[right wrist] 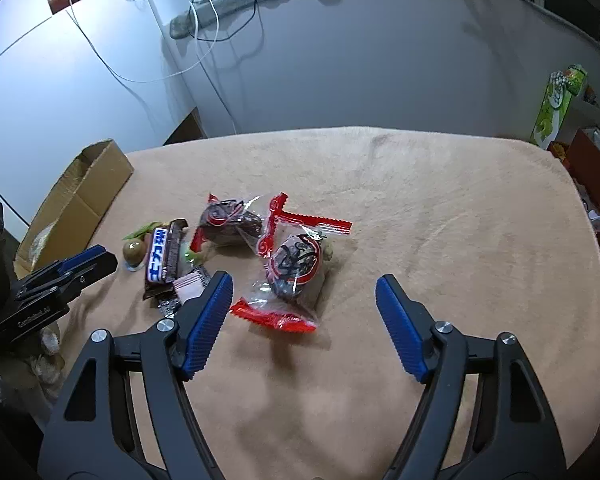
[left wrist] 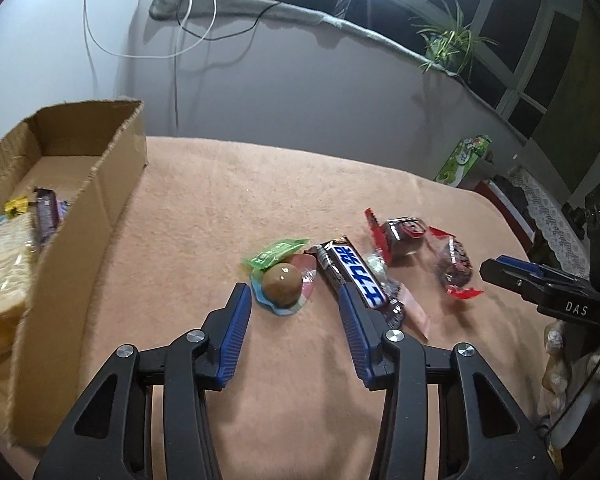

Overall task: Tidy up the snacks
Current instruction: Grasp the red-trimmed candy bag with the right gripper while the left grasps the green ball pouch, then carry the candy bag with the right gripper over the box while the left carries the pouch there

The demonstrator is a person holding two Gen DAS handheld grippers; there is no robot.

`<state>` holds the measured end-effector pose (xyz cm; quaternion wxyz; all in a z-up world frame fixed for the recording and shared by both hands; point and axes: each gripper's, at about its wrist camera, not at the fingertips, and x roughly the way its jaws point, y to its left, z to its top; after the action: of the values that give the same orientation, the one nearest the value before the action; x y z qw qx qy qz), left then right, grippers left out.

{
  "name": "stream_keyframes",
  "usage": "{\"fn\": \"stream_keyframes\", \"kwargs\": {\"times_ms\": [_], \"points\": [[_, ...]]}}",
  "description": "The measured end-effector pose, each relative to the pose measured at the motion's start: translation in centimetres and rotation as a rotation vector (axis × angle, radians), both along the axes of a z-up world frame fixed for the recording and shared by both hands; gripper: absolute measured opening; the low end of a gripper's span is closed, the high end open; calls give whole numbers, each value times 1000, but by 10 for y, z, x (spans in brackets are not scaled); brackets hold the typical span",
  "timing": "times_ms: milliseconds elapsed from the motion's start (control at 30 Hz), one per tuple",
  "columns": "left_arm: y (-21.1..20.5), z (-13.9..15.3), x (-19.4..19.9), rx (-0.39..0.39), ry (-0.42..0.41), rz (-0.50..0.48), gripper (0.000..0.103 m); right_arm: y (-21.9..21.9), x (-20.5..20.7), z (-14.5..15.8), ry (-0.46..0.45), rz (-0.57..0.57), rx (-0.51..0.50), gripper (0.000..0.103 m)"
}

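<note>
The snacks lie clustered mid-table on the peach cloth (left wrist: 204, 208): a brown round sweet (left wrist: 282, 285), a dark chocolate bar (left wrist: 350, 272) with white-on-blue lettering, two red-edged clear packets (right wrist: 296, 264). The left gripper (left wrist: 294, 294) tilts downward, jaws partly open, empty, flanking the sweet. The right gripper (right wrist: 304, 286), marked "DAS", tilts downward, jaws wide, empty. The cardboard box (left wrist: 80, 216) stands left, holding wrapped items.

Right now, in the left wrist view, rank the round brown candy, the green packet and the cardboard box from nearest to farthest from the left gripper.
1. Round brown candy, just ahead of the left gripper.
2. Green packet, right behind the candy.
3. Cardboard box, far off on the left.
</note>
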<state>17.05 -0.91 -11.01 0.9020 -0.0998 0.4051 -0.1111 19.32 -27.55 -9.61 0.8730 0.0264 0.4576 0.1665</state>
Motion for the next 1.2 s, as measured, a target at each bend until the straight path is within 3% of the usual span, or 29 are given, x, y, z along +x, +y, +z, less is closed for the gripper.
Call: {"fn": "stream_keyframes", "kwargs": {"times_ms": [67,200,433,500,633,867,1200], "points": [[-2,-3,6,6,8,0,44,1,5,-5,10,1,4,76],[-3,-9,15,19,21,13,44,4,12,-12,29,11,4,66],[-5,-15,17,45,35,12,44,16,21,-19,40,25,-14,65],[-5,-15,17,51,38,13,38,20,24,-21,45,26,-23,57],[-5,-15,19,56,42,17,31,29,30,-26,64,37,-32,52],[-5,-15,20,55,40,14,29,28,30,-27,75,39,-15,41],[-7,-12,13,55,30,4,26,16,19,-21,65,13,7,39]]}}
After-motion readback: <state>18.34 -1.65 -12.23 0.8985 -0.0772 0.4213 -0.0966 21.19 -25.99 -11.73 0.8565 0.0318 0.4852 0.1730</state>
